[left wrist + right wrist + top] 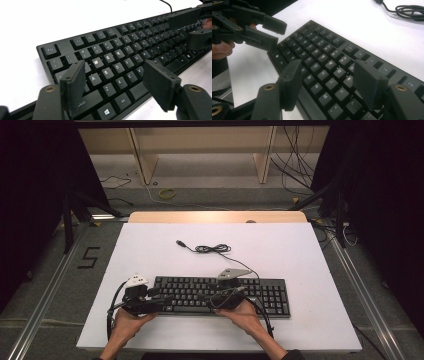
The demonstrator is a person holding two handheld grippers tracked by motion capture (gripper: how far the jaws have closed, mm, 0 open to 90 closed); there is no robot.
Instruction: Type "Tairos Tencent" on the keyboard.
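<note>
Both hand-held grippers, left and right, hover over the keyboard near the desk's front edge. Left hand-held gripper: jaws apart above the letter keys. Right hand-held gripper: likewise apart, nothing held.

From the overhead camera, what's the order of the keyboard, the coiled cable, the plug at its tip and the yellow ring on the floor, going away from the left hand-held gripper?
1. Keyboard, right beside the left hand-held gripper.
2. Coiled cable, mid-table.
3. Plug, just left of the coil; close to call.
4. Yellow ring, on the floor beyond the table.
</note>
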